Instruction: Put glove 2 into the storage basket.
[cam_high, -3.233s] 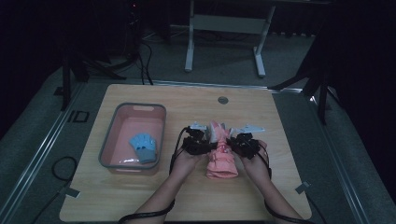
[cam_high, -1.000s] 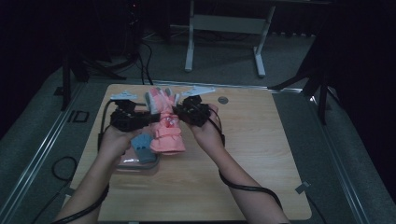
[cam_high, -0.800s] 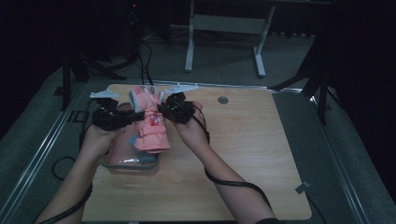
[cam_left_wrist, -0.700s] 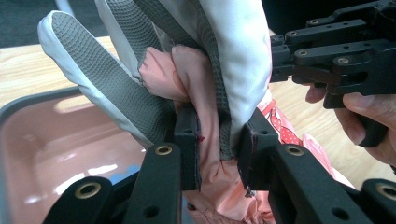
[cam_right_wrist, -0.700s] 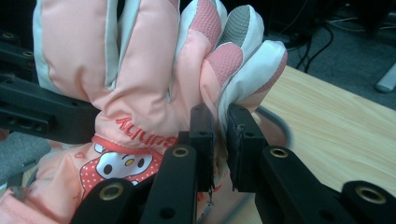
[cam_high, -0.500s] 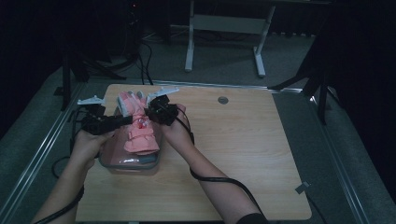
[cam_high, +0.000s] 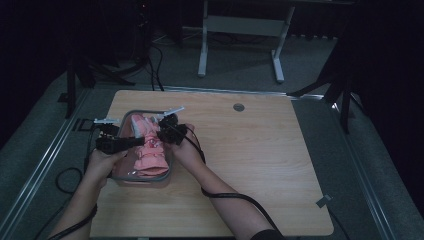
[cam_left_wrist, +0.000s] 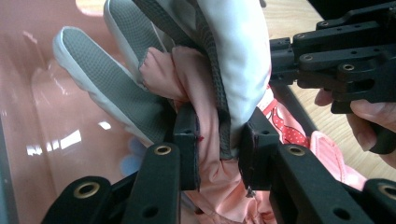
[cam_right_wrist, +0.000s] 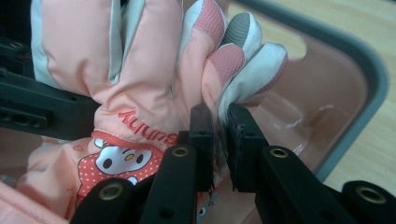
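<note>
A padded pink glove with white and grey fingers hangs between my two grippers, low inside a pink bin at the table's left. My left gripper is shut on the glove's left side; in the left gripper view its pads pinch pink and grey fabric. From the right, my right gripper is shut on the glove as well, its jaws clamped on the edge below the fingers. The glove's cuff carries a cartoon print.
The bin's grey rim runs close to the right gripper. A pale blue thing lies low in the bin, mostly hidden. Bare wooden table stretches to the right, with a round grommet near its far edge.
Both grippers have carried the glove left from over the table's middle and lowered it into the bin. Their grip has not altered.
</note>
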